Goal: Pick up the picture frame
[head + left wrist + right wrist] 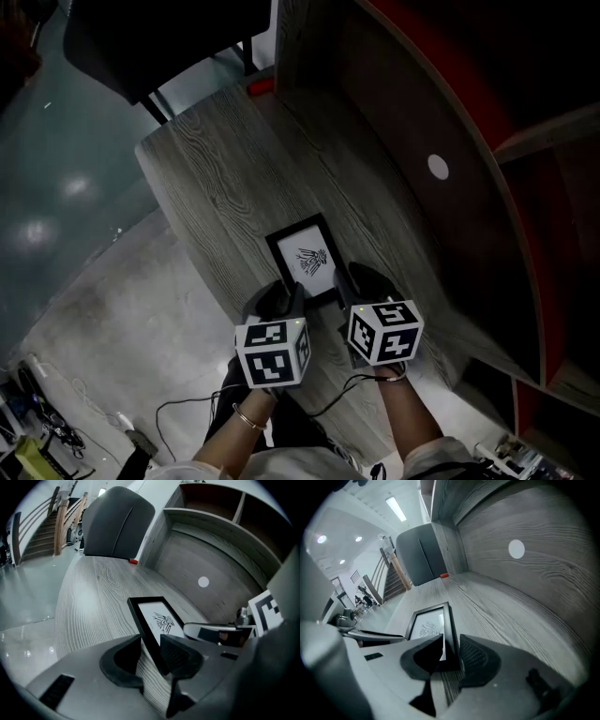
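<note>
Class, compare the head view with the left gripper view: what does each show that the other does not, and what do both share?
Only the head view shows the person's forearms, a bracelet and cables on the floor. Only the left gripper view shows the staircase and, close up, the left hand-held gripper with its jaws closed on the frame's edge. Both show the picture frame, the grey wooden table, the white disc and the dark chair.

desk [225, 159]: grey wood-grain, matt. picture frame [309, 258]: smooth black border, white paper print. floor [56, 206]: glossy, reflecting lights.
</note>
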Demonstrator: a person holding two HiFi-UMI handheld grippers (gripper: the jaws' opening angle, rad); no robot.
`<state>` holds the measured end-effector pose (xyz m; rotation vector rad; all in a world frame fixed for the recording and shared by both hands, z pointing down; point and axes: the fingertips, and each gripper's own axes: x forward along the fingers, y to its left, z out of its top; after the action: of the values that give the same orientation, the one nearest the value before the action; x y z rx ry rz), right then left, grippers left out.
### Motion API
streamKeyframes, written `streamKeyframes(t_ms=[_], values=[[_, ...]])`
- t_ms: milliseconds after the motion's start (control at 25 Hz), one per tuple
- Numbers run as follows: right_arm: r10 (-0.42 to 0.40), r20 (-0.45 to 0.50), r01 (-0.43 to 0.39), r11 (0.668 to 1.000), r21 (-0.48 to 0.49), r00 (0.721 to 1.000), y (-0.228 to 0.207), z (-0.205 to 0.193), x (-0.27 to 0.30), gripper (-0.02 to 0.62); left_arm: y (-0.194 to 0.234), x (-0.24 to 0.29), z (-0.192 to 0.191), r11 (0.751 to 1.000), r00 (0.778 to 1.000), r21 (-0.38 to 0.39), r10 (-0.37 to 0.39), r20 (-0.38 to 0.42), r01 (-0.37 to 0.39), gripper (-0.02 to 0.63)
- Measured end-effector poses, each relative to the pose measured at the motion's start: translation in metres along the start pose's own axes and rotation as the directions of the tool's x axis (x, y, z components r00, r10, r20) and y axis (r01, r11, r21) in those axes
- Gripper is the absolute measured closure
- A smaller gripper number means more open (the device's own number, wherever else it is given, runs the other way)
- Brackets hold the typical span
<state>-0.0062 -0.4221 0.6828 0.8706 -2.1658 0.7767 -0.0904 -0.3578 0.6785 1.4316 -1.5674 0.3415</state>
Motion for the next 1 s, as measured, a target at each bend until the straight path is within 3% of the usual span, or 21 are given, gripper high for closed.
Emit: streamKeyframes(t_ms=[520,1000], values=[[0.024,-0.074,-0.031,0.995,-0.093,0.997,0.003,-0.001,0.011,0.490,0.000,0.006,-0.002,0.996,0.998,-0.070,0.052,-0.032,-0.054,0.480],[0.037,-0.118,-0.048,0.994,-0.093,0.992,0.005,-0.002,0.014,0.504,0.004,0.008,0.001,0.989,0.994,-0.104,0.106,-0.018,-0.108,0.495]])
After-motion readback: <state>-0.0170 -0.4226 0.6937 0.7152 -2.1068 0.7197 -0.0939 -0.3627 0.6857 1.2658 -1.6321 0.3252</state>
